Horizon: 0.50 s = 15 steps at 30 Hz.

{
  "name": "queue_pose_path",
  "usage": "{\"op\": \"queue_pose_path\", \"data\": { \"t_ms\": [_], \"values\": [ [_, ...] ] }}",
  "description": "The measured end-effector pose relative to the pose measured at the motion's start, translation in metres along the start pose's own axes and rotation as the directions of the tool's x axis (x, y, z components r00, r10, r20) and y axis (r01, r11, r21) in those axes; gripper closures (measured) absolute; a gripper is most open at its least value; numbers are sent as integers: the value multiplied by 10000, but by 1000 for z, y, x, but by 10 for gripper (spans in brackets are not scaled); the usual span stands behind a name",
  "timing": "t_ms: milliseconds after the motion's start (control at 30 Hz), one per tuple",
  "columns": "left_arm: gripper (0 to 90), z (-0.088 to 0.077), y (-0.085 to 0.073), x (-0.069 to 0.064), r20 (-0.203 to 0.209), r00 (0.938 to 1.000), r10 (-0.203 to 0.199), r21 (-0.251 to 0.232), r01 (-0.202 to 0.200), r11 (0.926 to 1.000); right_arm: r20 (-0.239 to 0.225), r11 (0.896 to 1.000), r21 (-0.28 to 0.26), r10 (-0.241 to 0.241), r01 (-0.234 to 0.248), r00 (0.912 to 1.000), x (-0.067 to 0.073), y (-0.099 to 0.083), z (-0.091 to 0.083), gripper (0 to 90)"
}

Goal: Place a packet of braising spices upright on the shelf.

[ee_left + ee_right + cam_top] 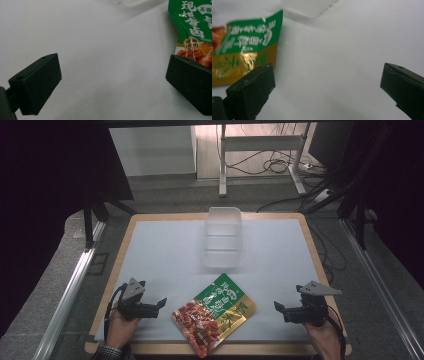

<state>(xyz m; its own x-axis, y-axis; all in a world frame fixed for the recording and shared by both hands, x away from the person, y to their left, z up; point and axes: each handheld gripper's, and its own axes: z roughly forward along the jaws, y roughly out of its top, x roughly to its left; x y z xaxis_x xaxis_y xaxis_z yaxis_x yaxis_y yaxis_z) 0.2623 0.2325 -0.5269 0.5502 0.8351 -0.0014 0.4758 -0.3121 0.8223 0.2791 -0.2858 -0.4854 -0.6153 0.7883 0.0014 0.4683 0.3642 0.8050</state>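
High view: clear tub beyond snack packet (both claws open).

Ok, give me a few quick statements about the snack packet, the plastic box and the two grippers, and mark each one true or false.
1. The green and orange foil snack packet lies flat on the white table mat between the two grippers. True.
2. The clear plastic box holds the packet. False: the box is empty and stands farther back on the mat, apart from the packet.
3. The left gripper has its jaws open with nothing between them. True.
4. The right gripper is clamped on the packet's edge. False: its jaws stand wide apart over bare mat beside the packet.
5. The box lies tipped on its side. False: it stands upright, open end up.
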Motion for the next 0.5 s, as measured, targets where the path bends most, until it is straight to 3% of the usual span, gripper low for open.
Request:
{"op": "queue_pose_path", "data": {
  "t_ms": [133,300,500],
  "values": [
    [6,0,-1,2,54,9999,-97,26,97,9999,93,9995,187,-248,247,9996,-2,-3,1,0],
    [11,-1,-1,3,31,10000,-50,-64,50,10000,156,9996,-82,270,-269,9995,-10,-7,-1,0],
    [10,1,-1,1,63,10000,34,-27,-34,10000,121,9994,-187,309,-307,9994,-10,-6,-1,0]
  ]
}}
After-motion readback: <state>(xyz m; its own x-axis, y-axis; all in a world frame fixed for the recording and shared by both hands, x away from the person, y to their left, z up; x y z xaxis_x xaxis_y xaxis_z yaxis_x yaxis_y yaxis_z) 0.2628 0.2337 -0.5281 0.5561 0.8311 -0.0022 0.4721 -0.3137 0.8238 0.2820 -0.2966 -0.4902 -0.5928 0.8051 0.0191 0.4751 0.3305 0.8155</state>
